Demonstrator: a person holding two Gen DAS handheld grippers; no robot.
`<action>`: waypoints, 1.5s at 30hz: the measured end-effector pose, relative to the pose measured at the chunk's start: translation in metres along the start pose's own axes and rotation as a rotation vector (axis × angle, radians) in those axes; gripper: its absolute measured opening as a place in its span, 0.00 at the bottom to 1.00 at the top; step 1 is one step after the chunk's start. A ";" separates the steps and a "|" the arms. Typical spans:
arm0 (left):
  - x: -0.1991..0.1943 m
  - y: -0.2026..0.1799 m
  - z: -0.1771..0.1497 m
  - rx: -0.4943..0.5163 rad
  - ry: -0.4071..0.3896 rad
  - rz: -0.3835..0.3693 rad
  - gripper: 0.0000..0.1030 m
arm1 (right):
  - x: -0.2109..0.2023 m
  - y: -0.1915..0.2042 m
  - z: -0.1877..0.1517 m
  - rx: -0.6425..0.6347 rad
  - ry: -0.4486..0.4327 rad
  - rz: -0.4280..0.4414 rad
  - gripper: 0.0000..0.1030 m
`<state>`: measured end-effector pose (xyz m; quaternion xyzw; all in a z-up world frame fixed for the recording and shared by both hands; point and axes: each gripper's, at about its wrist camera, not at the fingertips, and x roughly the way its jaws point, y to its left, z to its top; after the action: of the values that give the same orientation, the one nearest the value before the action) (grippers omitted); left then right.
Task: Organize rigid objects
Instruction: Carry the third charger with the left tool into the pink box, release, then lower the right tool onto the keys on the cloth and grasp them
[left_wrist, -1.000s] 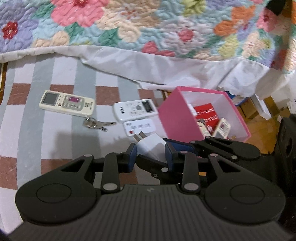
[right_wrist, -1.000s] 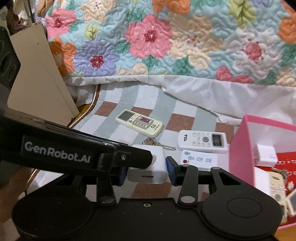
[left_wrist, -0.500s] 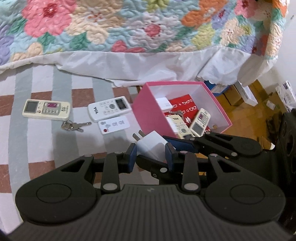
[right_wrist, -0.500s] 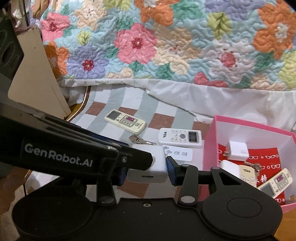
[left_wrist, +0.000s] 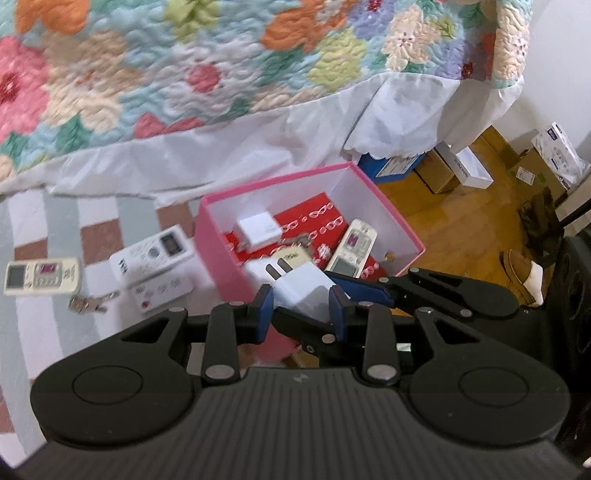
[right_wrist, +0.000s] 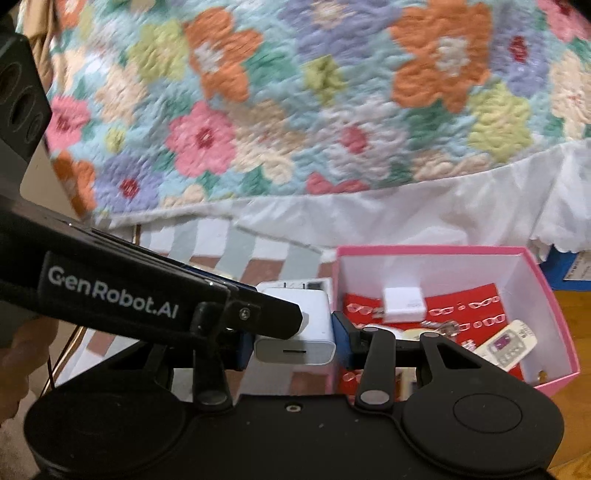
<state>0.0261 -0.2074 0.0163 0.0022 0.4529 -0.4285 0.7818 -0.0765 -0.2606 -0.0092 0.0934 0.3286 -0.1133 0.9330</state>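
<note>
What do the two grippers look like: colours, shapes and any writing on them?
The left gripper and right gripper are matte black, with round housings, flat linkage bars on silver pivots, and blue finger pads. White "GenRobot.AI" lettering marks the left one's side. No cables or sleeves show.

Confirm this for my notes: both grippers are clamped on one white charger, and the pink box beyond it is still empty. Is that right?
Not quite. The pink box is not empty: the left wrist view shows a small white adapter and a remote inside. The rest holds: the left gripper and right gripper both clamp the white charger.
</note>
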 end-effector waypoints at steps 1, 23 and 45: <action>0.006 -0.004 0.005 0.001 -0.003 -0.003 0.31 | 0.001 -0.007 0.002 0.004 -0.004 -0.007 0.47; 0.221 0.002 0.050 -0.140 0.154 -0.098 0.30 | 0.132 -0.148 -0.001 -0.034 0.298 -0.176 0.46; 0.041 0.043 0.047 0.088 0.098 0.109 0.40 | 0.014 -0.048 0.006 0.024 0.028 -0.042 0.61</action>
<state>0.0978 -0.2262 -0.0016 0.0823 0.4705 -0.4042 0.7800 -0.0749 -0.3099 -0.0181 0.0991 0.3423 -0.1355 0.9245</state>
